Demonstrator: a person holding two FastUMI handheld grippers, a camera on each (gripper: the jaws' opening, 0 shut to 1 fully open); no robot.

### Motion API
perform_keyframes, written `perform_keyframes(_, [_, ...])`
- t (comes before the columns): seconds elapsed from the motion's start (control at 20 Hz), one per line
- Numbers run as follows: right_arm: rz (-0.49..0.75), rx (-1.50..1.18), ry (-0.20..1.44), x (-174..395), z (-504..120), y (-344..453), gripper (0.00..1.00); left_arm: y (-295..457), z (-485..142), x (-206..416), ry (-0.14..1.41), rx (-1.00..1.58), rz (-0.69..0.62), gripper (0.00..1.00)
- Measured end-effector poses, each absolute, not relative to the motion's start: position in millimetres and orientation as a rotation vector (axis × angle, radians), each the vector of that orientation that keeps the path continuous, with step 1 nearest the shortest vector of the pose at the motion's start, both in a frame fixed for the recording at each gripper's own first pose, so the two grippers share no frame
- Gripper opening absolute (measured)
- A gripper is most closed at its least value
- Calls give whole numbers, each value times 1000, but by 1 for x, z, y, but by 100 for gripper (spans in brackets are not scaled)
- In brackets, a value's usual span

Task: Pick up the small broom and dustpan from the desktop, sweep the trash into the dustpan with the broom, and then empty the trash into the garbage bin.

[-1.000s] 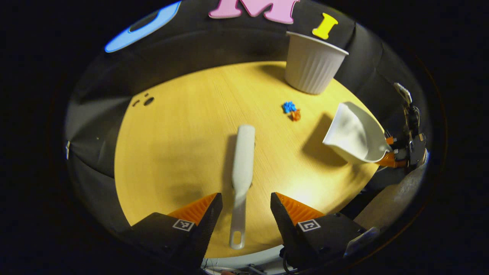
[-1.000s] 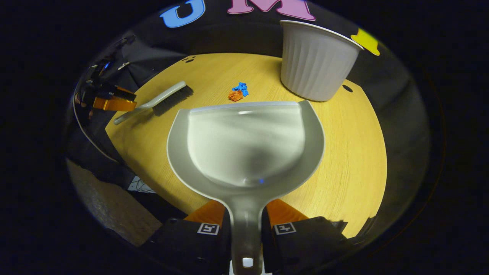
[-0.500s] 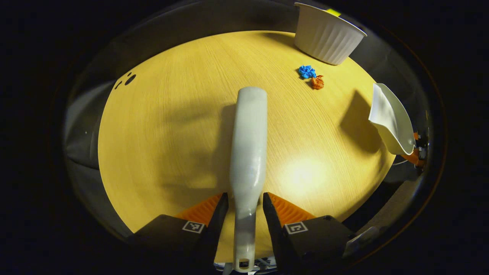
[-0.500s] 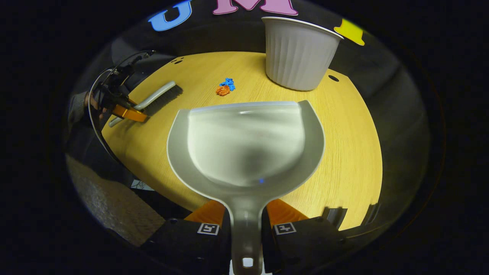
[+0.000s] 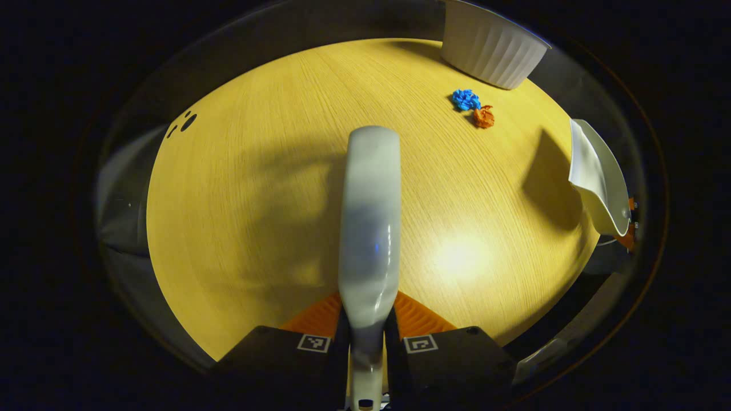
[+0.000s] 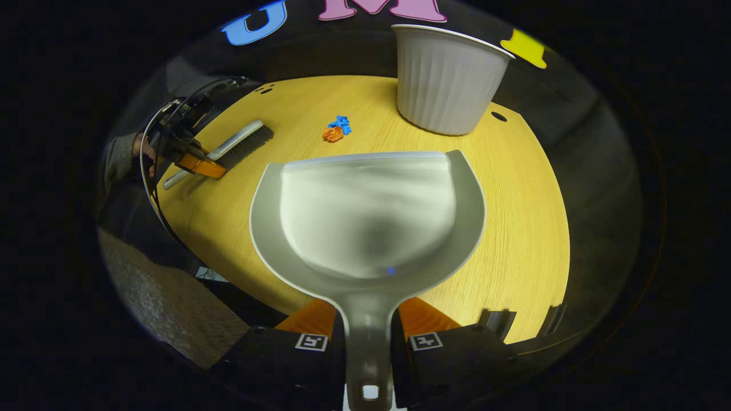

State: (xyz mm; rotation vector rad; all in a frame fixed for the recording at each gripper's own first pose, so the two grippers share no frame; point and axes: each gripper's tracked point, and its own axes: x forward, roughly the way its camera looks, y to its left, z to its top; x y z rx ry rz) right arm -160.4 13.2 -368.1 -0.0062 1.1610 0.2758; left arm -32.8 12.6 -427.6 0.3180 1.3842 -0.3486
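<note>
Both claws clamped: left claw (image 5: 365, 337) on broom (image 5: 370, 217) handle, right claw (image 6: 368, 337) on dustpan (image 6: 368, 217), w/ trash (image 6: 337, 130) just beyond pan lip, far-left, bin (image 6: 448, 80) far-right on table (image 6: 531, 228).

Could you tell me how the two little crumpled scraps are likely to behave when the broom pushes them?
The blue scrap and orange scrap look like loosely crumpled paper, so probably very light. On the smooth desktop they may skid or tumble, perhaps separating.

left gripper view: low, close | right gripper view: higher | shared: desktop (image 5: 240, 188)
</note>
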Motion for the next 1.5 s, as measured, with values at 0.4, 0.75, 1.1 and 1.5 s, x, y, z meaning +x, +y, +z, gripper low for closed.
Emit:
perform_keyframes(0.4, [361, -53, 1324, -161, -360, 34, 37, -1, -393, 36, 1193, 464, -282, 25])
perform_keyframes(0.75, [390, -105, 1416, -153, -374, 35, 37, -55, -395, 84, 1144, 571, -370, 25])
perform_keyframes(1.1, [381, -112, 1429, -143, -385, 29, 37, -96, -417, 114, 1145, 716, -437, 24])
perform_keyframes(1.5, [364, -98, 1421, -133, -393, 20, 37, -138, -429, 74, 1257, 696, -646, 25])
